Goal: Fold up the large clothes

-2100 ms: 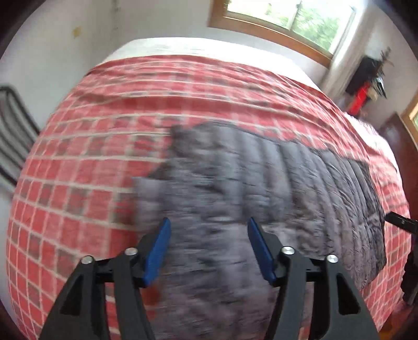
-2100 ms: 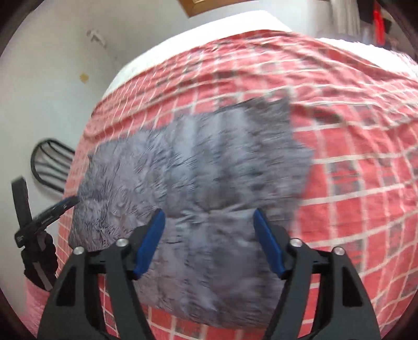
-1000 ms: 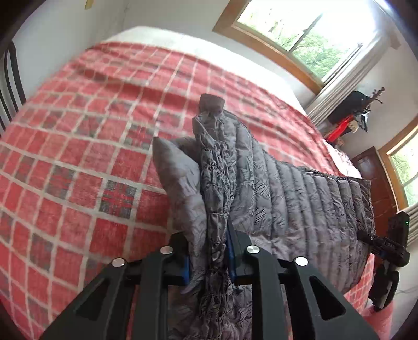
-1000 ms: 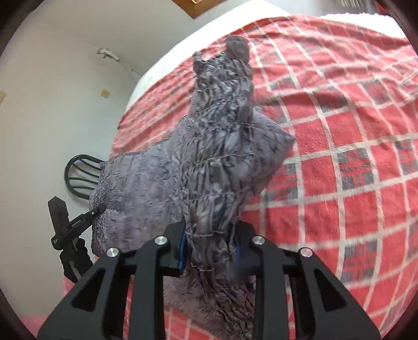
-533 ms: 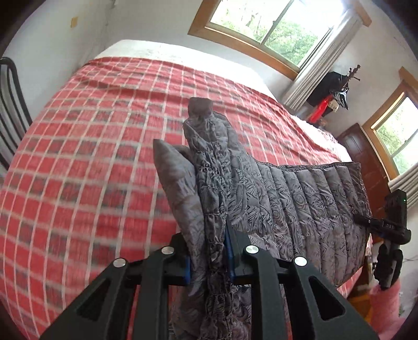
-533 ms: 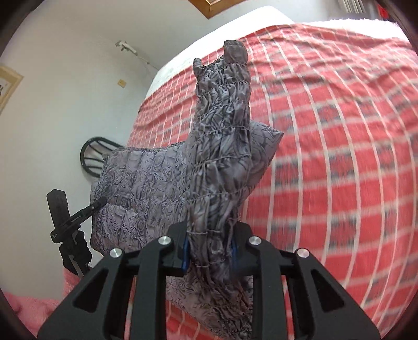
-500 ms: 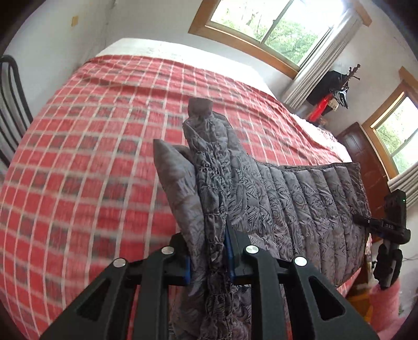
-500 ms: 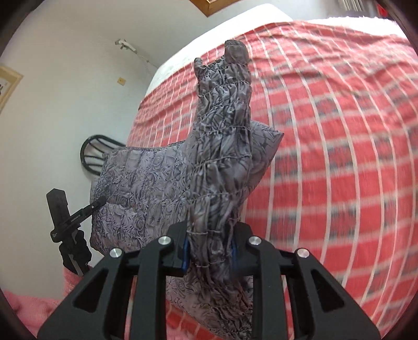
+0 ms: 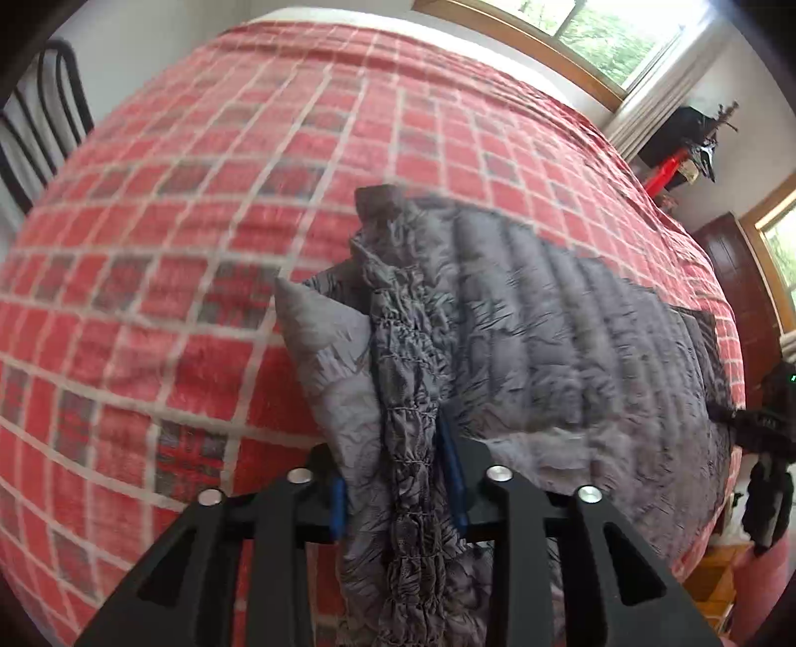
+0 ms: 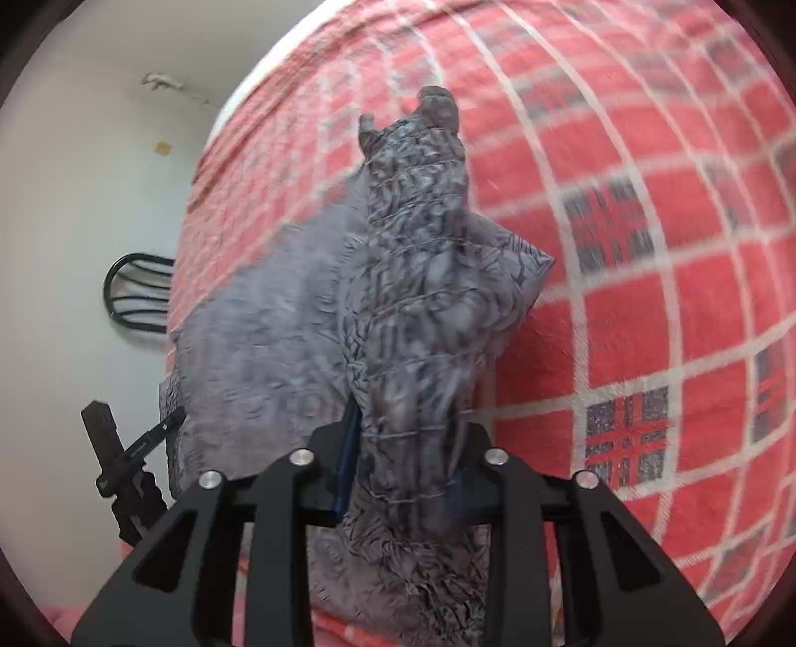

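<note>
a: left gripper [image 9: 398, 473] clamped narrow on a bunched edge of the grey quilted jacket [image 9: 572, 358], blue pads [image 9: 450, 463] pressed into the gathered fabric from both sides.

b: same on the other side. right gripper [image 10: 403, 463] closed tight around a puckered, stitched band of the jacket [image 10: 413, 298], fabric standing up between the fingers and spilling down toward the camera.

a: seen from the left wrist, rest of the jacket stretched out to the right over the red plaid bedspread [image 9: 199, 249], ribbed panels running toward the far right edge of the bed. pale corner flap poking out to the left of the pinched band.

b: from the right wrist, body of the jacket spreading to the left, reaching the near left edge of the bedspread [image 10: 671, 249]. pointed flap jutting right of the band.

a: other gripper visible at far right, black, at the jacket's edge. grip there too small to judge from this view.

b: black chair [image 10: 134, 298] against the white wall at left, beyond the bed. also at top left in the left wrist view [image 9: 40, 114].

a: wood-framed window [image 9: 597, 45] far behind the bed, dark wooden door [image 9: 746, 288] at right.
</note>
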`<state>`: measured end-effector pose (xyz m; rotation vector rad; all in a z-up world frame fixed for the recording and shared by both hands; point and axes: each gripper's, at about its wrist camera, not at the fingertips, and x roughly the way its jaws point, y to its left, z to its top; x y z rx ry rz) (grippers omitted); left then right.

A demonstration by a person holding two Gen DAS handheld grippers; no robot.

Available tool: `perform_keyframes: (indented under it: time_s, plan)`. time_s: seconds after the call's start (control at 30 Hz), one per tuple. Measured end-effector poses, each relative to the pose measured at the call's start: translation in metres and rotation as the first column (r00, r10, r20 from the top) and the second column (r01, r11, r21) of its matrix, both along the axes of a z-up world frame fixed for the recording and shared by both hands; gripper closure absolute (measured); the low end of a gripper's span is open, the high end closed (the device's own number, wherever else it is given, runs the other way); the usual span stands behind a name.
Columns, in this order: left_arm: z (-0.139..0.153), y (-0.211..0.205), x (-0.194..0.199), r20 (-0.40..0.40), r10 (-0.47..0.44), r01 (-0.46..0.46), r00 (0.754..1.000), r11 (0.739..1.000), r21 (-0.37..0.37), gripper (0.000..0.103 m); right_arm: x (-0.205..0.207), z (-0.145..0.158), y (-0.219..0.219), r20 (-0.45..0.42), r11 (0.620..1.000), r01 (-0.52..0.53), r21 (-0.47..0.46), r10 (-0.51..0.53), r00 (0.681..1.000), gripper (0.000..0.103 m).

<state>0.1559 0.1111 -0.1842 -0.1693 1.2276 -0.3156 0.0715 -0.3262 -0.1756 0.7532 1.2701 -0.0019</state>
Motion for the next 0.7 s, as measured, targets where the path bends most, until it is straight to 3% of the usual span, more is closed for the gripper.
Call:
perform_keyframes:
  time_s: [0.27,0.33,0.4,0.5,0.7]
  plan:
    - [-0.014,0.001,0.004,0.020,-0.013,0.013,1.000,0.999,0.035,0.055,-0.012,-0.012,-0.004,0.035,0.996,0.074,0.048,-0.075,0.997,0.063]
    - [-0.008,0.000,0.005,0.017,-0.008,0.007,1.000,0.998,0.068,0.049,-0.014,-0.008,-0.007,0.020,0.997,0.077,0.030,-0.077,0.997,0.057]
    - [0.000,-0.001,0.004,0.023,0.000,-0.002,1.000,0.995,0.104,0.044,-0.017,0.005,-0.004,0.002,0.998,0.057,-0.039,-0.057,0.998,0.051]
    - [0.020,0.003,-0.003,0.043,0.028,-0.033,0.999,0.991,0.132,0.044,-0.024,0.031,0.007,0.005,0.988,0.025,-0.156,-0.025,1.000,0.050]
    - [0.062,0.003,-0.027,0.128,0.040,-0.065,0.991,0.978,0.198,0.044,-0.046,0.070,0.022,0.041,0.968,0.014,-0.252,-0.004,0.999,0.050]
